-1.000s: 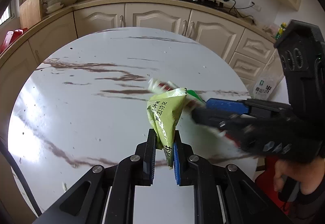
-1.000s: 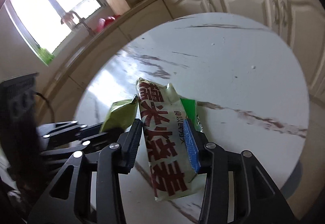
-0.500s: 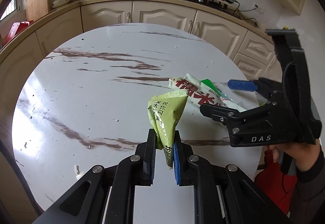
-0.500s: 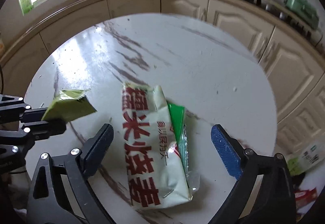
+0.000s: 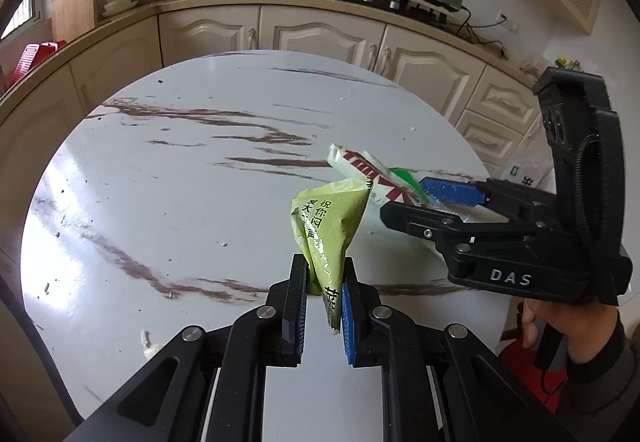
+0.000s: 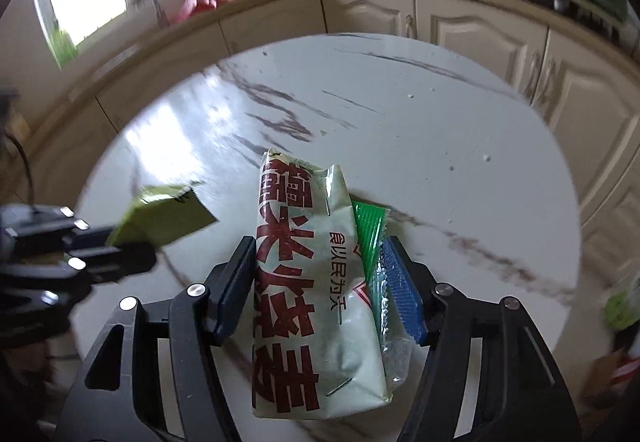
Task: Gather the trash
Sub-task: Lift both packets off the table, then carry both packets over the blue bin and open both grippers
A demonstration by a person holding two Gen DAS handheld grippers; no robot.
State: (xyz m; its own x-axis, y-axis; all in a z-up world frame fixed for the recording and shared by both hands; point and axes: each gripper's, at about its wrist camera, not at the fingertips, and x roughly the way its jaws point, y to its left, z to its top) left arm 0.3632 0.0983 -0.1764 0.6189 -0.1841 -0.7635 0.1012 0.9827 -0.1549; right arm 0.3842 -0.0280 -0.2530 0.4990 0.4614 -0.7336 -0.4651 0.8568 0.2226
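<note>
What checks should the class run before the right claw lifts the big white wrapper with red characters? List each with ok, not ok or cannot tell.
1. Left claw shut on the green packet: ok.
2. White wrapper between the right claw pads: ok.
3. Right claw closing; firm grip reached: cannot tell.
4. Small green sachet beside the wrapper also caught: cannot tell.
5. Green packet clear of the table: ok.
</note>
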